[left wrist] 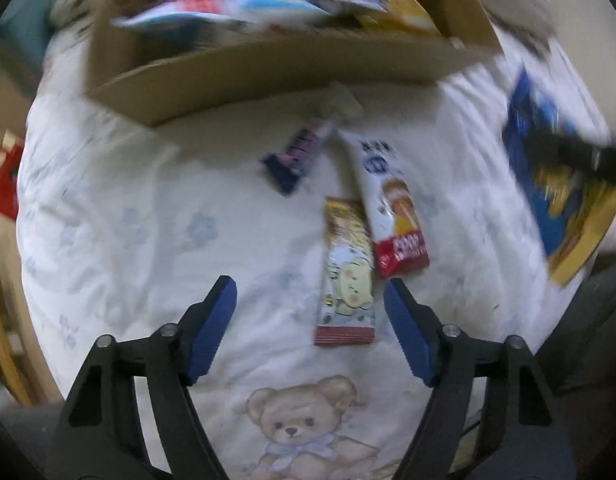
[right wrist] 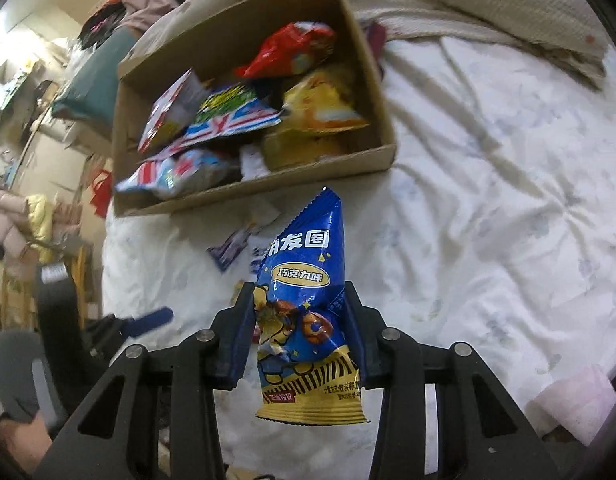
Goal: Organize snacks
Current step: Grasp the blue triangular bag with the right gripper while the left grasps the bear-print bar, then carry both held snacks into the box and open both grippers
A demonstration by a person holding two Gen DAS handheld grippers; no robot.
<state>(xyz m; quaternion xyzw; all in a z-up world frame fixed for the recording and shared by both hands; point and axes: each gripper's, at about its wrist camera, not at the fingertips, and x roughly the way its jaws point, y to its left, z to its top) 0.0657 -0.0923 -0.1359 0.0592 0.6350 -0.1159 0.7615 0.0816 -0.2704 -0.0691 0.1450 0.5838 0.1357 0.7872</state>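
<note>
Cardboard box holds mixed snack packets, piled loosely.

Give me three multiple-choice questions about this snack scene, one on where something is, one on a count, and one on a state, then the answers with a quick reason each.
1. Where is the open brown cardboard box of snacks?
A. On the white floral bedsheet
B. On a wooden shelf
C. On the floor

2. How many long stick-shaped snack packets lie on the sheet ahead of the left gripper?
A. One
B. Three
C. Six

3. What is the right gripper doing?
A. Standing open and empty
B. Its jaws are closed on the blue and yellow snack bag
C. Gripping the box wall

Answers:
1 A, the box rests on the sheet in both views.
2 B, the purple packet, the white and red packet and the yellow cartoon packet lie there.
3 B, both pads press the bag's sides, and it hangs clear of the sheet.
</note>
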